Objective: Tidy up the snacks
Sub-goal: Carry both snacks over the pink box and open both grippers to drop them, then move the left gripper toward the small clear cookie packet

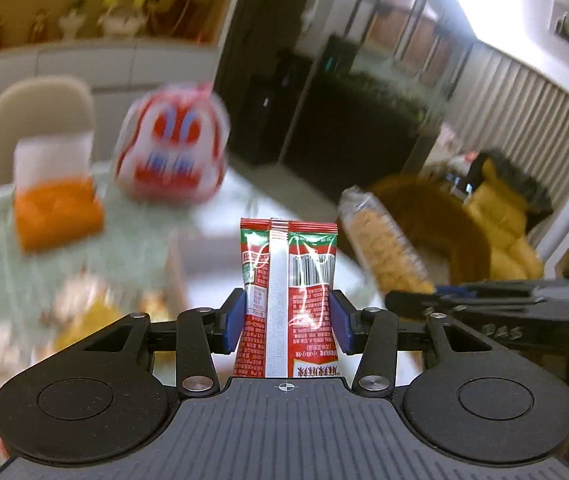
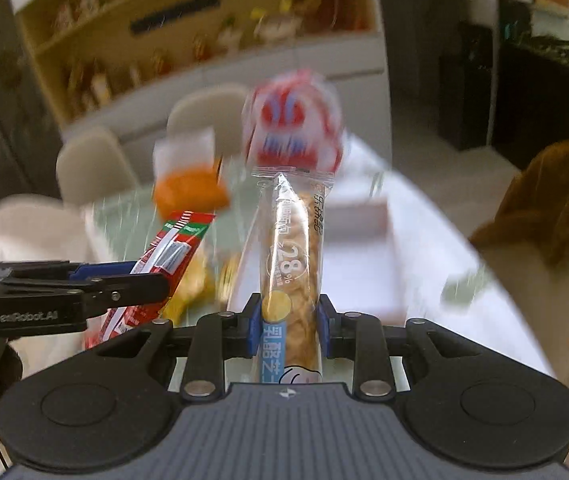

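Blue fingers of the left gripper are partly closed on a red and green sachet, pressing its two sides low down so it stands upright with its back seam and barcode facing the camera. Across from it, the right gripper is closed narrow on a long clear cracker pack, also gripped near its lower end so most of its length sticks out ahead. Each snack seems held by its sides so it can be set down end first. Both sit above the pale table. Further out, blurred, stand a red and white bag and an orange box, likely still to be sorted.
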{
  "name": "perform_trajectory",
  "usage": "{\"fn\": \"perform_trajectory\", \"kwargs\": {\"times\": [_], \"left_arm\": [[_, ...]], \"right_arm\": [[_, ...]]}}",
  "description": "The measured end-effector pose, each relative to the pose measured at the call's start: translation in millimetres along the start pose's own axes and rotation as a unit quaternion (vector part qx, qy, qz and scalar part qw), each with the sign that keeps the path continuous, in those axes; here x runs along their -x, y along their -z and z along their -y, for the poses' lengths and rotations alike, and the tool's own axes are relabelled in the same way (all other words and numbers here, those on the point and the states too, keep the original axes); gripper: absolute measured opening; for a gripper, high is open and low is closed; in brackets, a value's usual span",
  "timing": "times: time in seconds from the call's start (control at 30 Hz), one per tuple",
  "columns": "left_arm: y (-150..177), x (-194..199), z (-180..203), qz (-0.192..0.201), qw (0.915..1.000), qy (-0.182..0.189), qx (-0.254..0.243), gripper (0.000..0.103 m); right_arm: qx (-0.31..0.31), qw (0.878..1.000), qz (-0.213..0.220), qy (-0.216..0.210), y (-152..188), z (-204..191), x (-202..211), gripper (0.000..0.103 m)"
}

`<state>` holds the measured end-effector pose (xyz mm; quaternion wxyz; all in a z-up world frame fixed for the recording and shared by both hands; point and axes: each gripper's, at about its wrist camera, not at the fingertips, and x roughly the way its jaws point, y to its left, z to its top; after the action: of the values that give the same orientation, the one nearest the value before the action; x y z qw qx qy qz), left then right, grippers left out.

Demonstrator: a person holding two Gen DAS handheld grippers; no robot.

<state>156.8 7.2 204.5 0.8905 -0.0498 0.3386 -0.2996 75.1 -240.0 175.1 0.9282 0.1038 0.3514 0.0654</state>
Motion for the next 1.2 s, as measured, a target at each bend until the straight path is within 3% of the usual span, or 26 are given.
{"fn": "perform_trajectory", "kwargs": {"times": [0.07, 0.13, 0.17, 0.27, 0.37, 0.6, 0.77, 0.9, 1.03, 1.2], "left_arm": [[-31, -17, 2, 0.016, 0.9998, 0.005, 0.009, 0.052], [-52, -47, -7, 0.003, 0.9993, 0.015, 0.033, 0.057], [-57, -66, -11, -0.018, 0.9986, 0.017, 0.047, 0.057], [-46, -122, -34, -0.075, 0.9928, -0.016, 0.092, 0.052], [-24, -133, -49, -0.079, 0.9914, -0.04, 0.096, 0.052], [24, -100, -101, -0.084, 0.9862, -0.102, 0.1, 0.052], [45, -24, -151, -0.074, 0.9795, -0.168, 0.083, 0.052], [86, 13, -183, -0.069, 0.9773, -0.177, 0.095, 0.052], [124, 31, -205, -0.062, 0.9672, -0.215, 0.12, 0.052], [146, 18, -225, -0.076, 0.9588, -0.209, 0.177, 0.052]], "right_arm": [[-0.007, 1.0, 0.01, -0.001, -31, 11, -15, 0.03], [-0.013, 1.0, 0.005, -0.009, -58, 17, -39, 0.049], [-0.014, 1.0, 0.001, -0.004, -65, 21, -51, 0.064], [-0.02, 1.0, -0.002, 0.023, -64, 40, -77, 0.065], [-0.034, 0.999, -0.025, 0.017, -40, 63, -95, 0.065], [-0.037, 0.995, -0.078, 0.046, 18, 53, -121, 0.065], [-0.032, 0.995, -0.073, 0.057, 42, -4, -101, 0.068], [-0.052, 0.994, -0.085, 0.039, 76, -54, -106, 0.071], [-0.057, 0.991, -0.12, 0.015, 117, -108, -125, 0.071], [-0.063, 0.989, -0.129, 0.014, 153, -142, -124, 0.071]]}}
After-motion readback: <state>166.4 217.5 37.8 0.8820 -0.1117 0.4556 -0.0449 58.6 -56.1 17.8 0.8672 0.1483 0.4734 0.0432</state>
